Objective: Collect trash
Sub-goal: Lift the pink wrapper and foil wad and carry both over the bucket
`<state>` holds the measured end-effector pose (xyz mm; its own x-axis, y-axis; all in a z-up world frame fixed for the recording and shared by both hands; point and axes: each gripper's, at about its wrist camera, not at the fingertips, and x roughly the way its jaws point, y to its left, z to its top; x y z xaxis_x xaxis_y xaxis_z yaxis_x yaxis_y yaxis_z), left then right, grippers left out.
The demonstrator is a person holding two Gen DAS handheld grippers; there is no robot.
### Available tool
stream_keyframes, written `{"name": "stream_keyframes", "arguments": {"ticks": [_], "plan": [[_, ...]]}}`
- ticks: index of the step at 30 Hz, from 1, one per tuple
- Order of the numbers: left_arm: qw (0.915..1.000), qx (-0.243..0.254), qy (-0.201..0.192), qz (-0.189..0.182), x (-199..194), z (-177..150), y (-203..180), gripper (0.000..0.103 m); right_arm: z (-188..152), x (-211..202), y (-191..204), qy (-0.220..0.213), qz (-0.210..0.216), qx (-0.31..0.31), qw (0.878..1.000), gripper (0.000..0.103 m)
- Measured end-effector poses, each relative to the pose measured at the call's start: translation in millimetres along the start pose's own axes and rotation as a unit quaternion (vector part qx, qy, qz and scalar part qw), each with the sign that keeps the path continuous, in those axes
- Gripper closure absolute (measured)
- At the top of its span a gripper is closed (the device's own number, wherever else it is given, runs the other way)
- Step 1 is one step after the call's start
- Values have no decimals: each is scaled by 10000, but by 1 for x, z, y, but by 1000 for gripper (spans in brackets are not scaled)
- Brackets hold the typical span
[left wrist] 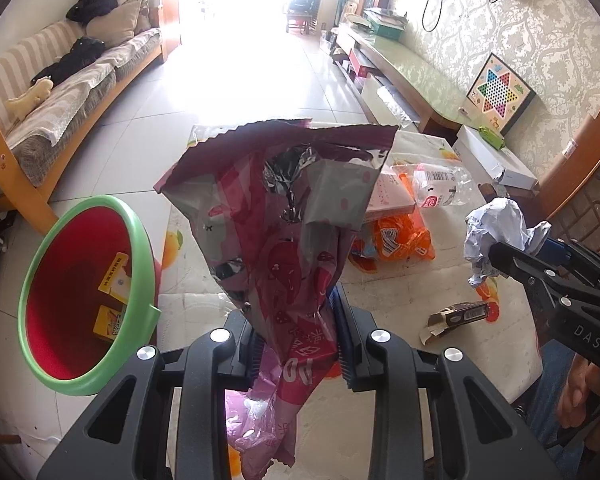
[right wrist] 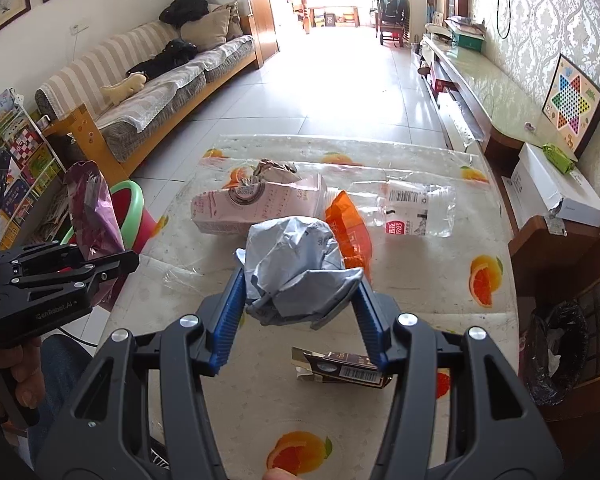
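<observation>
My left gripper (left wrist: 296, 336) is shut on a pink and purple snack bag (left wrist: 276, 216), held upright above the table's left edge; it also shows in the right wrist view (right wrist: 94, 208). A red bin with a green rim (left wrist: 80, 296) stands on the floor just left of it, with yellow packets inside. My right gripper (right wrist: 300, 304) is shut on a crumpled grey-white paper ball (right wrist: 296, 264), held above the table; the ball also shows in the left wrist view (left wrist: 496, 232).
On the table (right wrist: 420, 280) lie a pink carton (right wrist: 256, 204), an orange wrapper (right wrist: 348, 228), a clear plastic bottle (right wrist: 412, 208) and a dark torn box (right wrist: 340, 368). A sofa (right wrist: 160, 92) stands left, a TV cabinet (right wrist: 484, 92) right, a black-bagged bin (right wrist: 556, 352) at far right.
</observation>
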<state>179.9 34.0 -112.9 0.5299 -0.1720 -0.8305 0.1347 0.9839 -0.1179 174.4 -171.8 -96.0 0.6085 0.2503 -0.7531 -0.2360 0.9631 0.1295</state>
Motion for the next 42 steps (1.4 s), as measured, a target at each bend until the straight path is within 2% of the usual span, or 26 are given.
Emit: {"name": "stream_keyframes", "arguments": {"ticks": [10,18,24,33,42], "plan": [[9988,-231,-400,140,-41,2,27,74,20,-25,34,-313,64,-315,9990,52],[9970,-422,-584,269,-54,7,50,74,33,-28,60,-439,115,-544,9975,52],[9945,-715,-587,493,-57,4,83,74,42,-20,83,-414,218,-701,9964,52],[9870,-1290,-489,823,-51,-2,153,72,53,5,135,-304,546,-1055,9925,52],[9794,-1745,-346,954,-34,-9,211,71,68,34,180,-192,822,-1308,9878,52]]}}
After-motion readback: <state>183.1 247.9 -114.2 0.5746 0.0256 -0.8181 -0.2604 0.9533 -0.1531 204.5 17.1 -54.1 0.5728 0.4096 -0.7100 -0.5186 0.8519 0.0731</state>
